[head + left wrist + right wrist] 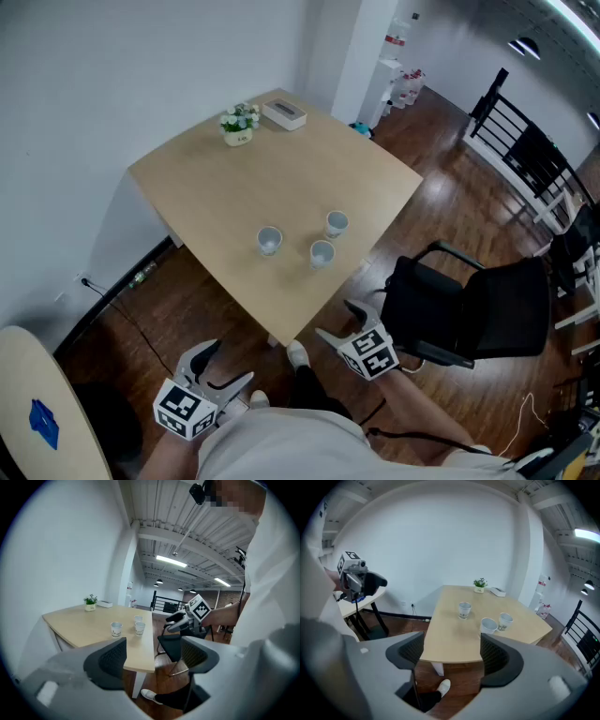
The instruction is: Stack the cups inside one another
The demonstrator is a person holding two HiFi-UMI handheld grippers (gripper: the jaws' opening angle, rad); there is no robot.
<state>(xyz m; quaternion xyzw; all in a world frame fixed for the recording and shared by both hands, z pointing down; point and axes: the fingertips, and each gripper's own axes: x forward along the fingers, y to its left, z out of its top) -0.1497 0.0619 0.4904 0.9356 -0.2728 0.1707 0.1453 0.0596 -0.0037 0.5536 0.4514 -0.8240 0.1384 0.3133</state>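
Note:
Three small white paper cups stand upright and apart on the light wooden table (234,178): a left cup (269,241), a near cup (322,254) and a far right cup (336,224). The same cups show as left cup (464,610), near cup (489,626) and right cup (505,620) in the right gripper view, and small as a cup (116,629) and a pair (138,626) in the left gripper view. My left gripper (229,366) and right gripper (337,319) hang open below the table's near edge, holding nothing.
A small potted plant (238,123) and a white box (284,113) sit at the table's far corner. A black office chair (469,305) stands right of the table. A round table (37,412) with a blue item is at the lower left. Dark wood floor surrounds everything.

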